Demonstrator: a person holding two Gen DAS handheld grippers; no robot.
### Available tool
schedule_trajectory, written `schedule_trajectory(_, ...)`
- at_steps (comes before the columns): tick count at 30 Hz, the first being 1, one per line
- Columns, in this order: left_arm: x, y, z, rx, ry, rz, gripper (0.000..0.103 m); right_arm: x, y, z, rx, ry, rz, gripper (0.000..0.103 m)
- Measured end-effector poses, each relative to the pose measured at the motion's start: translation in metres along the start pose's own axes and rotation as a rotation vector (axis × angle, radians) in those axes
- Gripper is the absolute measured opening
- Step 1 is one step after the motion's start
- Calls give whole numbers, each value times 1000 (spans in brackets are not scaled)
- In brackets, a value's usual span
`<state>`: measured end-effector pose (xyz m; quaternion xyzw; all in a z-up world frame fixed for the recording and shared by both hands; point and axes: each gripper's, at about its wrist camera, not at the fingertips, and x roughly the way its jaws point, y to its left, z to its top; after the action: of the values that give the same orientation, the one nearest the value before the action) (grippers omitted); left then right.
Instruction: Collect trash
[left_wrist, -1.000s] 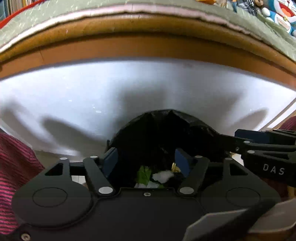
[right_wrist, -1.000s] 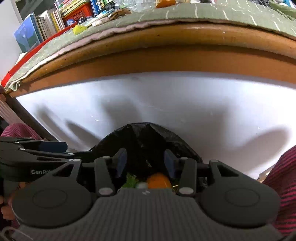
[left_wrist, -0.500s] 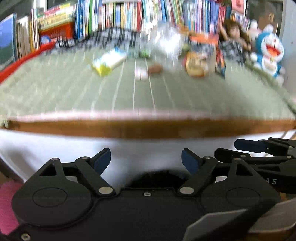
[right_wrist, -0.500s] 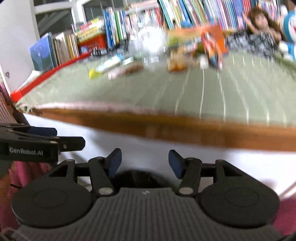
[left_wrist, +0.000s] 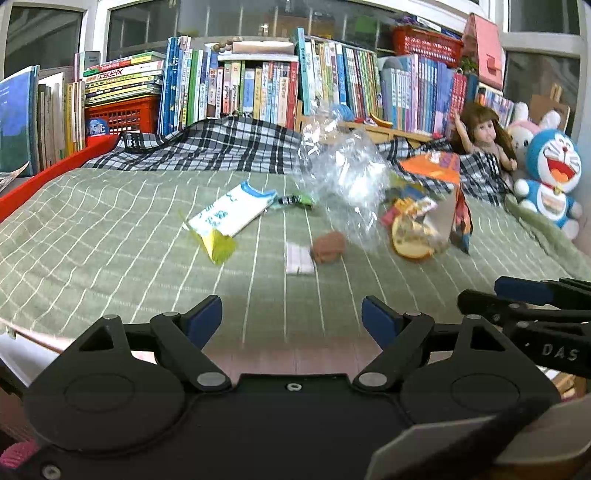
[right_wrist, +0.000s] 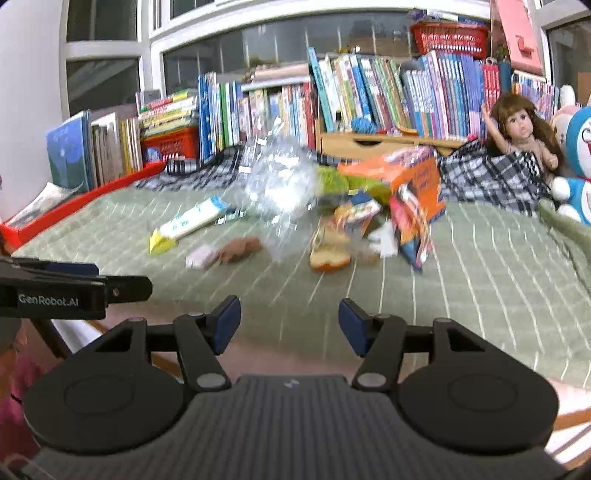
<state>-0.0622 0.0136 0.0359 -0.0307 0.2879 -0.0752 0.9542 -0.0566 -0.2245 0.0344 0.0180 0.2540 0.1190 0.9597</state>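
Trash lies scattered on the green quilted bed cover (left_wrist: 110, 240): a white-and-blue carton with a yellow end (left_wrist: 229, 218), a small white piece (left_wrist: 298, 258), a brown lump (left_wrist: 328, 246), crumpled clear plastic (left_wrist: 343, 177), an orange snack packet (left_wrist: 432, 173) and a round yellow-orange scrap (left_wrist: 410, 236). My left gripper (left_wrist: 291, 317) hovers over the bed's near edge, its jaws wide and closing slightly with nothing between them. To its right, my right gripper (right_wrist: 290, 321) is open and empty, short of the same carton (right_wrist: 192, 221) and plastic (right_wrist: 280, 188).
Rows of books (left_wrist: 258, 85) and a red basket (left_wrist: 122, 114) line the back. A checked cloth (left_wrist: 221, 147) lies behind the trash. A doll (left_wrist: 484, 136) and a blue plush toy (left_wrist: 550, 173) sit at the right. A red rail (left_wrist: 37, 188) borders the left side.
Both grippers have risen from over the black trash bag below the bed edge to above the bed top. The bag has dropped out of view. Both pairs of jaws stand wider.
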Motion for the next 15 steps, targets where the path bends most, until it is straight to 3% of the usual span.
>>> schedule_trajectory(8, 19, 1, 14, -17, -68, 1, 80, 29, -8, 12, -20, 7, -50, 72)
schedule_trajectory(15, 73, 0, 15, -41, 8, -6, 78, 76, -13, 14, -39, 74, -79, 72)
